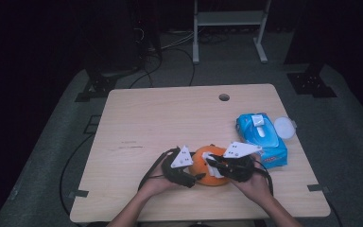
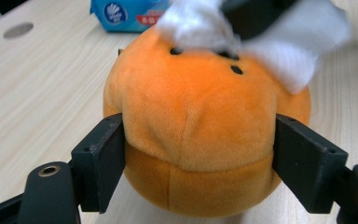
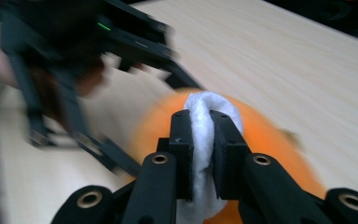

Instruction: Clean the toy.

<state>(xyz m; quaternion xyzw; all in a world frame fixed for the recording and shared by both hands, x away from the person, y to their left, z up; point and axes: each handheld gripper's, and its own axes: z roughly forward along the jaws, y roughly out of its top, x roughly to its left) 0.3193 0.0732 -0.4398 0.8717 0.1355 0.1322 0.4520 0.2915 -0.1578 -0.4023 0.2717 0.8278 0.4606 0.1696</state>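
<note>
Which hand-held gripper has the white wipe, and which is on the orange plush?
The right hand-held gripper pinches the white wipe between shut jaws, pressing it onto the orange plush. The left hand-held gripper clamps the plush's sides.

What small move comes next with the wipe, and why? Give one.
Probably drag the wipe a short stroke across the top of the plush. The right gripper is shut on the wipe, which lies against the plush's top, while the left gripper clamps the plush from both sides on the table.
</note>
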